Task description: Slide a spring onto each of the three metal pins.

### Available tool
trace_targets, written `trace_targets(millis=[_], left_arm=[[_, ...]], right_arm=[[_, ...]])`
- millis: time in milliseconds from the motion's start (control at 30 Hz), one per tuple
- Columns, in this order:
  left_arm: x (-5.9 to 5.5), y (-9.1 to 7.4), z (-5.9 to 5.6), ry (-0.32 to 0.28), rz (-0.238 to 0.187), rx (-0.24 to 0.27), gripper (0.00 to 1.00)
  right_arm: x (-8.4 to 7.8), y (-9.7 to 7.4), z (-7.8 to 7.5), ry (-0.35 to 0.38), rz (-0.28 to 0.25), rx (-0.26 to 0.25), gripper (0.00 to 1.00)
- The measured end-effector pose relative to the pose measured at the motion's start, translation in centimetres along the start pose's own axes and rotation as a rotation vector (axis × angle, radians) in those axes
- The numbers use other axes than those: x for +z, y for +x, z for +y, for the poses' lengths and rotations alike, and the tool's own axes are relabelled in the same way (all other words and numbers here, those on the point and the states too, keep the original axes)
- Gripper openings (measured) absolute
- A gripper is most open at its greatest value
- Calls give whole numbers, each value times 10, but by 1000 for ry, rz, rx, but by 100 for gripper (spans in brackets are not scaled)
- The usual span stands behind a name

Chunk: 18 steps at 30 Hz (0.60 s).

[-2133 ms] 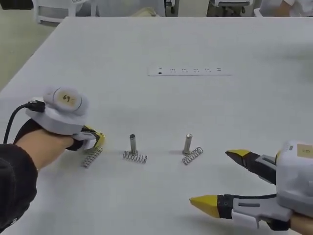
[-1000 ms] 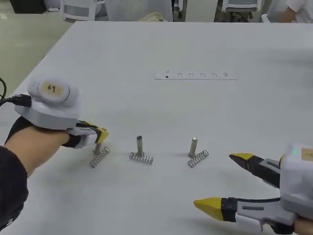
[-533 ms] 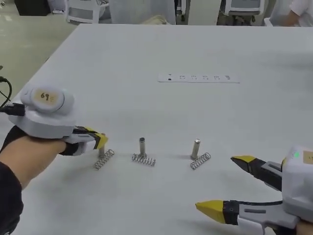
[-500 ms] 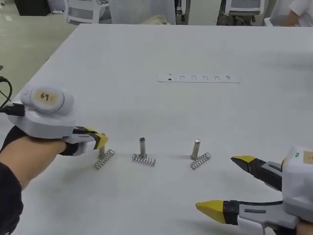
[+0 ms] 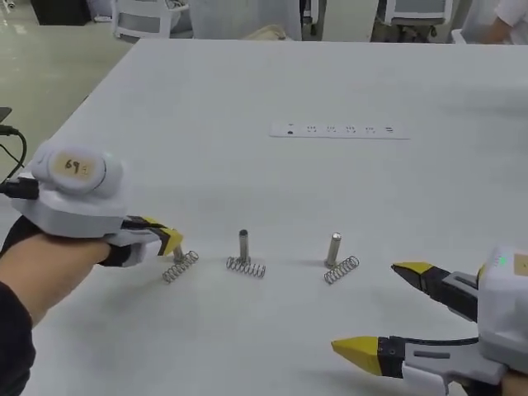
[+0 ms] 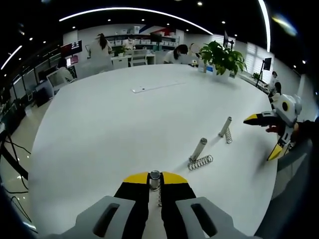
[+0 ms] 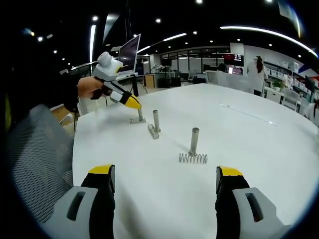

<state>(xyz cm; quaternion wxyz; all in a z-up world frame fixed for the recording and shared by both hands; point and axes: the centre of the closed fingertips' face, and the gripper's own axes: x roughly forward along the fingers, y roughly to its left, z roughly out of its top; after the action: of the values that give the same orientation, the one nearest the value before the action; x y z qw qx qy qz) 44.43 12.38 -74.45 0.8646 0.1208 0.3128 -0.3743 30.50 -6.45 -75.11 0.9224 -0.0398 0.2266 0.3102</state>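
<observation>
Left tongs (image 6: 155,178) pinch the leftmost pin (image 6: 155,175), which stands upright on the bench (image 5: 272,181). The left spring (image 5: 181,267) lies just beside it. Right tongs (image 5: 365,307) are spread wide and hold nothing, well apart from the pins. Middle pin (image 5: 243,244) and right pin (image 5: 334,247) stand upright, with the middle spring (image 5: 246,266) and right spring (image 5: 341,270) lying flat at their bases.

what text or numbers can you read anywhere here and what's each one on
"69": handwritten on the round yellowish sticker atop the left hand-held gripper.
Marks on the flat white strip lying on the white table: too small to read.
Label at the frame edge on the right hand-held gripper: cut off, unreadable.
</observation>
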Motion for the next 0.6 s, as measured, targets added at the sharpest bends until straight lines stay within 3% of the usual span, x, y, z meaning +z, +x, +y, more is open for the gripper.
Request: trace_targets(millis=[600], left_arm=[[-6, -6, -2, 20, 33, 5, 0]], right_arm=[[0, 0, 0, -2, 0, 2, 82]])
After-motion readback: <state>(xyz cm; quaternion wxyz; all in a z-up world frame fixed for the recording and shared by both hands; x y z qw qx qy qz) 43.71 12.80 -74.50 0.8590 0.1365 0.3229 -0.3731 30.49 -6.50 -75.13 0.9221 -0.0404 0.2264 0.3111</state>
